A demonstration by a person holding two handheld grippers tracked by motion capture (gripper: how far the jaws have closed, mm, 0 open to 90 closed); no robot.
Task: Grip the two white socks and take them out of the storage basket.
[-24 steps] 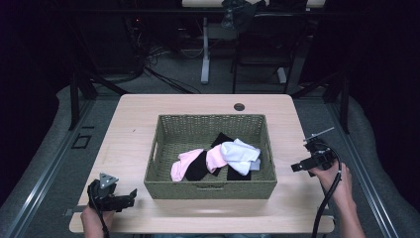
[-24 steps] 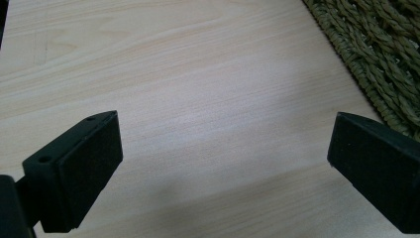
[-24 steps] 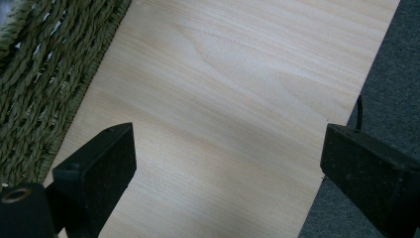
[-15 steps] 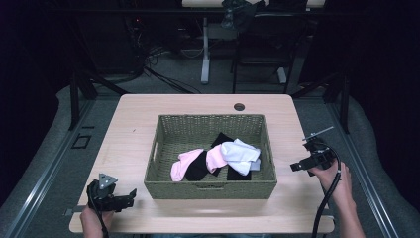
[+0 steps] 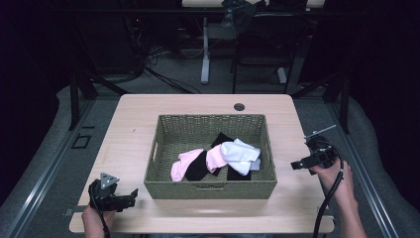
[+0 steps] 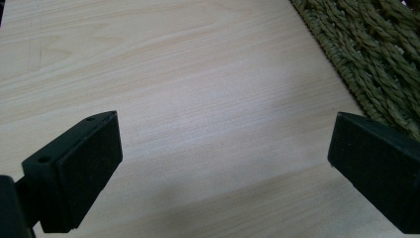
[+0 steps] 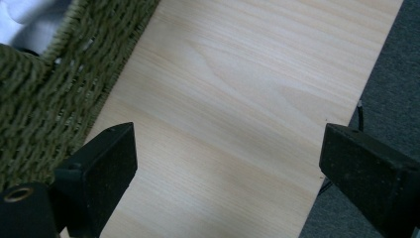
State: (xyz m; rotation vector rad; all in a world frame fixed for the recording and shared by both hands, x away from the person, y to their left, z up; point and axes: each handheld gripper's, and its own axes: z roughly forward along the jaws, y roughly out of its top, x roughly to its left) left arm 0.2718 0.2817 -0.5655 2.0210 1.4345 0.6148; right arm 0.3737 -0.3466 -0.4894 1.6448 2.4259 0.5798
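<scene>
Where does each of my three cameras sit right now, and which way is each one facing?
High view: above the near edge, looking forward and down on the table, basket and socks; both hands with left gripper and right gripper show.
Left gripper view: on the left gripper, facing bare tabletop; its open jaws show.
Right gripper view: on the right gripper, facing tabletop and floor; open jaws show.
Shared: both gripper views catch the basket wall.

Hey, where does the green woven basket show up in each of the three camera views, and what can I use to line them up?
High view: the basket sits mid-table, holding pink, black and white socks.
Left gripper view: its woven wall fills the top right corner, beyond the open left claw.
Right gripper view: its wall runs down the left side, beside the open right claw.
Shared landmark: the pale wooden table under the basket.
</scene>
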